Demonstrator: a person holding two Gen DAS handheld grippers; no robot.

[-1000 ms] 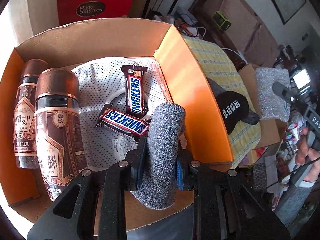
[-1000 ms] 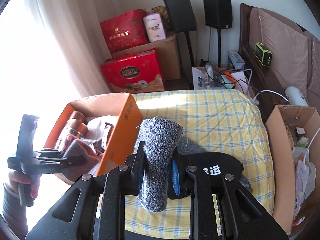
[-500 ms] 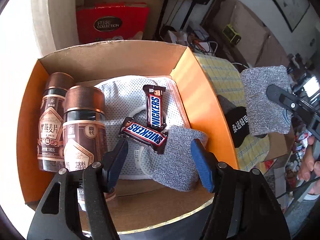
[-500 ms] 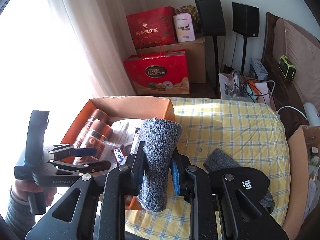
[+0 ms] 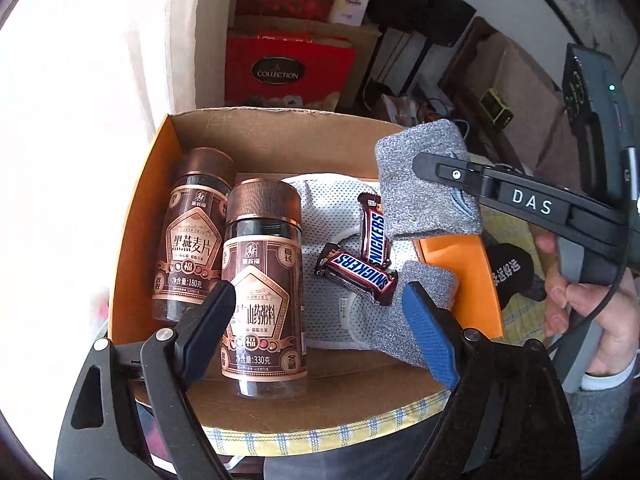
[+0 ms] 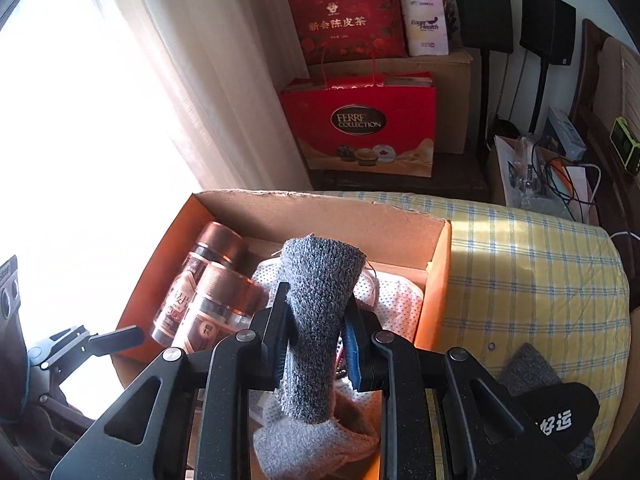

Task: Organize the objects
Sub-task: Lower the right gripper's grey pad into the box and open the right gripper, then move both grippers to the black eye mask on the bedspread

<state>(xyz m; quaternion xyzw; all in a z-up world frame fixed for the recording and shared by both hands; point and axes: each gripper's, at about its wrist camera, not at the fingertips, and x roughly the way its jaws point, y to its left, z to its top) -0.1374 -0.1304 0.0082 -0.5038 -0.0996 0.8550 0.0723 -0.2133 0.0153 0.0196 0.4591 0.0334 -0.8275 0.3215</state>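
- Bright window and pale curtain (image 6: pixel 208 80) on the left, red gift bags (image 6: pixel 360 128) stacked against the wall behind, and a yellow checked cloth (image 6: pixel 532 272) over the surface.
- On that cloth sits the orange cardboard box (image 5: pixel 128 264), open at the top.
- Two brown jars (image 5: pixel 260 292) stand along the box's left side.
- Beside them, white mesh fabric (image 5: pixel 332 208) lines the floor, with two Snickers bars (image 5: pixel 360 272) lying on it, touching.
- The left gripper (image 5: pixel 320 332) hangs over the near edge, its jaws opening wide with nothing pressed between them.
- A grey sock (image 5: pixel 412 320) lies loose in the box's near right corner, just beside the blue pad.
- Over the box, the right gripper (image 6: pixel 316 340) is clamped tight on a second grey sock (image 6: pixel 320 320), which stands up between its fingers.
- Far right, a black cap (image 6: pixel 556 412) rests on the cloth, outside the box.
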